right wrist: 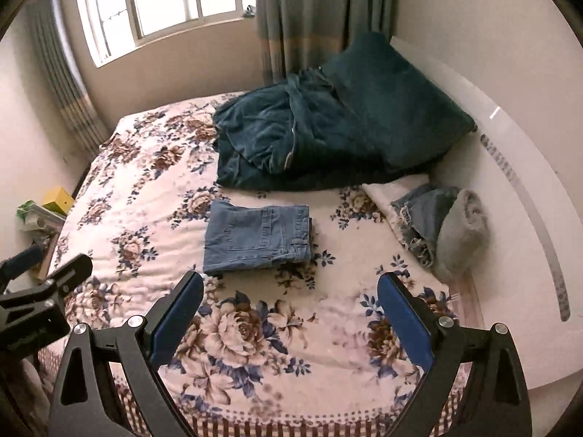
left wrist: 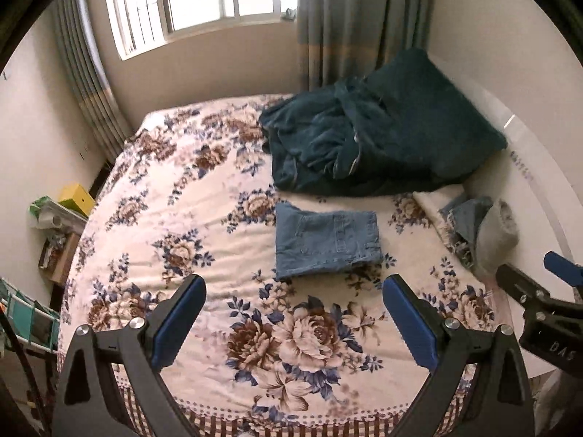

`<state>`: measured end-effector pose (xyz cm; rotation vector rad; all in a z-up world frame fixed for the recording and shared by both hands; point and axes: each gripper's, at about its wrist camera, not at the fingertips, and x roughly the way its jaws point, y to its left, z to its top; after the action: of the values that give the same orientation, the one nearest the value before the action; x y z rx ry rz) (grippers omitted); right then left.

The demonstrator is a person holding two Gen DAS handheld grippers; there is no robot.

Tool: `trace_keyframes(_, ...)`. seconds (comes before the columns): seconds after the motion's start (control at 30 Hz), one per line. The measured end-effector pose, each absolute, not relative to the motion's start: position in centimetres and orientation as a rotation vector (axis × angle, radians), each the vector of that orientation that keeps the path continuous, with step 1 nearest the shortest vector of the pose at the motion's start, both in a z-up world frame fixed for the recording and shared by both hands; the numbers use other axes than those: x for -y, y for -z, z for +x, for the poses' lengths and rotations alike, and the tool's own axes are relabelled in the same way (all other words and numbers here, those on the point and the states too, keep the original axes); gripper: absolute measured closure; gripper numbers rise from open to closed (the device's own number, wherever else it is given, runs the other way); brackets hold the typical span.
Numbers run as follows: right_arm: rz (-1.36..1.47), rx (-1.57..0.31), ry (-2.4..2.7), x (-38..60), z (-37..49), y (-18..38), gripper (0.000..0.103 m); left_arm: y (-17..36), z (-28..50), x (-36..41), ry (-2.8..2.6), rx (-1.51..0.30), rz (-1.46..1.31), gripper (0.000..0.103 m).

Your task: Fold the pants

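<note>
Light blue denim pants (left wrist: 326, 242) lie folded into a compact rectangle on the floral bedspread (left wrist: 175, 200); they also show in the right wrist view (right wrist: 258, 238). My left gripper (left wrist: 295, 291) is open and empty, held above the bed just in front of the pants. My right gripper (right wrist: 289, 287) is open and empty too, just in front of the pants. Each gripper shows at the edge of the other's view, the right one (left wrist: 539, 291) and the left one (right wrist: 43, 284).
A dark teal blanket and pillow (left wrist: 382, 138) are heaped at the back right. A denim piece and a grey fuzzy item (right wrist: 448, 225) lie by the white headboard (right wrist: 517, 182). A cluttered side table with a yellow box (left wrist: 74, 198) stands left of the bed.
</note>
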<state>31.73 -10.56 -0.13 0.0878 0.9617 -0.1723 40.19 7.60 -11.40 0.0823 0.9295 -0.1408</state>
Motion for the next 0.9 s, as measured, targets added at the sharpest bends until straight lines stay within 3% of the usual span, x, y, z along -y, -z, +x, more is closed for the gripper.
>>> trace_keyframes(0.6, 0.079, -0.807, 0.099, 7.9, 19.5, -12.6, 0.005, 2.4, 29.9, -9.3, 0.121, -0.790, 0.030, 0.004)
trace_keyframes(0.9, 0.081, -0.797, 0.093, 7.9, 17.5, -13.2, 0.005, 2.0, 28.4, -9.2, 0.103, -0.772, 0.014, 0.004)
